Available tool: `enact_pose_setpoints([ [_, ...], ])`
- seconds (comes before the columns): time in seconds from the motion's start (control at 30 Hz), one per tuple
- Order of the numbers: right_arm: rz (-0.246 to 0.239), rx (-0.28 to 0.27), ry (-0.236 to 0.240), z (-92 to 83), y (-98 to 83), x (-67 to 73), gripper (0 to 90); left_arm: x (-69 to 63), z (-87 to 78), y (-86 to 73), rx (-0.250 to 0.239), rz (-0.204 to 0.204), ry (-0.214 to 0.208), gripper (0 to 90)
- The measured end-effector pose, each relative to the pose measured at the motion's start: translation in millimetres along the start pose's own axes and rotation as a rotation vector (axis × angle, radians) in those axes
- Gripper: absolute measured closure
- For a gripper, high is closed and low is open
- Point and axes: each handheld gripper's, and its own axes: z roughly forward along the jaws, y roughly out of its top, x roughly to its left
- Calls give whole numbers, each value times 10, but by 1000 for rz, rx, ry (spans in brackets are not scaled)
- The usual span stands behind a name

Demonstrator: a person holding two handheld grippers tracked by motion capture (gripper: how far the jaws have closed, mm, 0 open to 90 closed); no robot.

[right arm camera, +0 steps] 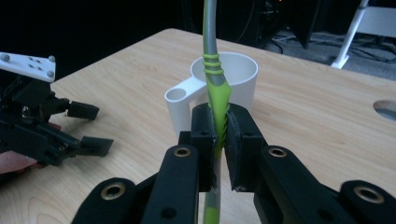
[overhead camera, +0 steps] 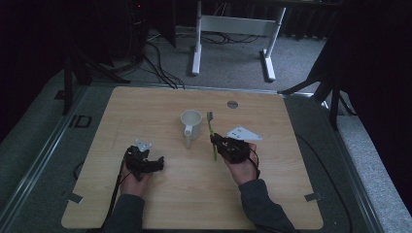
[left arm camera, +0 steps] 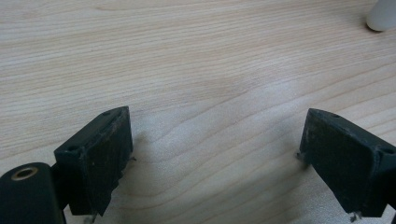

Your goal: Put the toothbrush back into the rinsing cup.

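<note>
A white cup [overhead camera: 191, 123] with a tube-shaped handle stands at the middle of the wooden table [overhead camera: 145, 104]. Just right of it my right gripper [overhead camera: 214, 141] is shut on a green and grey toothbrush [overhead camera: 212, 133], bristle end pointing away from the person. In the right gripper view the pads clamp the green handle [right arm camera: 218, 100], and the cup [right arm camera: 232, 81] sits right behind it. My left gripper [overhead camera: 155, 164] rests at the left front of the table. Its jaws stand wide apart over bare wood with nothing between them [left arm camera: 212, 154].
A round grommet hole [overhead camera: 232, 104] lies near the table's far edge. Beyond the table stand a white desk frame [overhead camera: 233, 34] and loose cables on grey carpet. Tape marks [overhead camera: 313, 196] sit at the front corners.
</note>
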Motion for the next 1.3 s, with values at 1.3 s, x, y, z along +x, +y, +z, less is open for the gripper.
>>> enact_pose_setpoints([
  [1.3,-52,-91,12,141,143,52,823,0,0,0,0,0,0,102],
])
